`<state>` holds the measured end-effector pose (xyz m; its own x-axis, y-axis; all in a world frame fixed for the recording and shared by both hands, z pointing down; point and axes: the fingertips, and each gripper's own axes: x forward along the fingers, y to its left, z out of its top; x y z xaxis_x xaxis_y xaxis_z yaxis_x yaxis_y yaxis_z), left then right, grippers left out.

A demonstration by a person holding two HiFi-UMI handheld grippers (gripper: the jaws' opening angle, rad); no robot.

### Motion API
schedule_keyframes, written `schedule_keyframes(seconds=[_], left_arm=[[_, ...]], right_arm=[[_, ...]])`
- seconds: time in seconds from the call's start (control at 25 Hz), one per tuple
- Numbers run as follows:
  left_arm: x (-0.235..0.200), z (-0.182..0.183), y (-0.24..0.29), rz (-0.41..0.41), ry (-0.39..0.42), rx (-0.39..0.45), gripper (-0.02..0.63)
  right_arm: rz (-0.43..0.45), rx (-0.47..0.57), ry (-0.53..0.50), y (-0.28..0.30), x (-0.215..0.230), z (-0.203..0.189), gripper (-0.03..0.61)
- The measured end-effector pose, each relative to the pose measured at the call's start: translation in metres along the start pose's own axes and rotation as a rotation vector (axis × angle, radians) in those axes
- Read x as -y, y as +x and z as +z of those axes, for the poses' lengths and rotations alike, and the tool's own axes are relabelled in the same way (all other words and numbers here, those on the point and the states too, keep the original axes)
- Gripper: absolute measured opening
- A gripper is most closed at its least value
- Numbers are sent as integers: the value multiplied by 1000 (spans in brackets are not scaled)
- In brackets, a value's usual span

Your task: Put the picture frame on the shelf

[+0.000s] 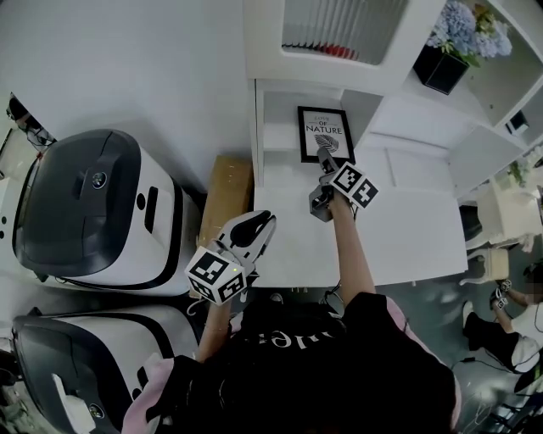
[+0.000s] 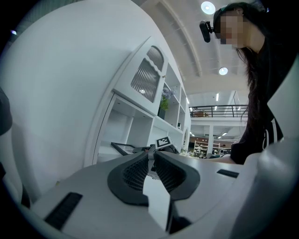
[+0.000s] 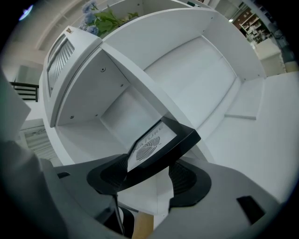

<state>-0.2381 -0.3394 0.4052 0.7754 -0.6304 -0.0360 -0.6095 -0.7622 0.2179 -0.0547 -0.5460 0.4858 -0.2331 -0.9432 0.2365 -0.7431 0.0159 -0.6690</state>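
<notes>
The right gripper has its jaws spread wide around the lower edge of the black picture frame, not pinching it. The frame leans upright in a low compartment of the white shelf. The left gripper, its jaws together and empty, hangs beside the counter.

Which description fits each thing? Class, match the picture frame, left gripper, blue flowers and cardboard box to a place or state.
1 picture frame
2 left gripper
3 blue flowers
4 cardboard box

a jaws together
b between the shelf unit and a white machine
c in a lower shelf compartment
d on a higher shelf, in a black pot

Pairs: 1-c, 2-a, 3-d, 4-b
</notes>
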Motion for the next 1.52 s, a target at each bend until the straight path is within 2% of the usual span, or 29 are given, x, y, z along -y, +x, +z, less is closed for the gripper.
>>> schedule_keyframes(seconds=[0.44,0.68,0.92,1.16,1.4,1.52], left_arm=[[-4,-10,-2,-14,-38,-11,48],[4,-14,5,-46,-48,-12,48],[25,-20,15,-85,-58,-24,48],[52,-28,21,-102,-51,-37,48],[93,-34,25,-89,-44,-41,48],[119,-37,26,-79,-38,-43,48]], right_arm=[[42,35,64,-33,-4,-2,267],[60,15,-52,-80,-7,-9,265],[121,-13,-181,-126,-20,-12,265],[197,-21,-209,-169,-32,-16,264],[272,-80,-266,-218,-34,-28,258],[297,-91,-294,-245,-30,-28,199]])
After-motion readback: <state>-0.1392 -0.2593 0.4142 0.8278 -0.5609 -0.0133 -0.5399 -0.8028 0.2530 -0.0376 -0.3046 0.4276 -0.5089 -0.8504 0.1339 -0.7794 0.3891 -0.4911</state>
